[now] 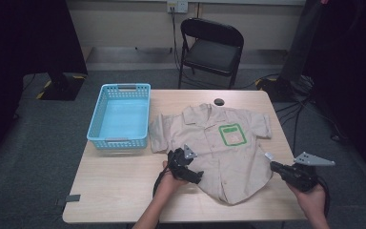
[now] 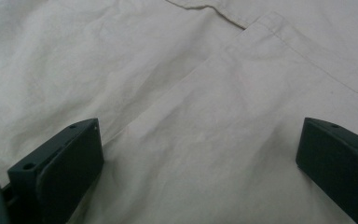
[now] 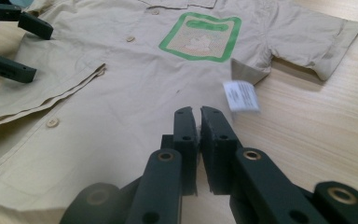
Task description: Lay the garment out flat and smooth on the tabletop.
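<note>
The left claw [image 1: 187, 164], jaws wide and holding nothing, hovers over the shirt [image 1: 219, 143] at its near-left hem. The right claw [image 3: 199, 122], jaws nearly shut and empty, sits at the shirt's right hem. The shirt lies flat at the desk [image 1: 119, 186] centre, right of the basket [image 1: 122, 116]. For a clean fold, pinch one fabric layer at each hem.

From my right gripper [image 3: 200, 114] I look along its two black fingers [image 3: 185, 135], nearly together with a thin gap and nothing between them. Beyond them a tan shirt [image 3: 135, 88] lies flat on the wooden table [image 3: 317, 135], its green patch [image 3: 200, 37] facing up. A white tag [image 3: 241, 95] sticks out at the shirt's edge. My left gripper [image 3: 16, 46] stands spread wide over the shirt's far side.
</note>
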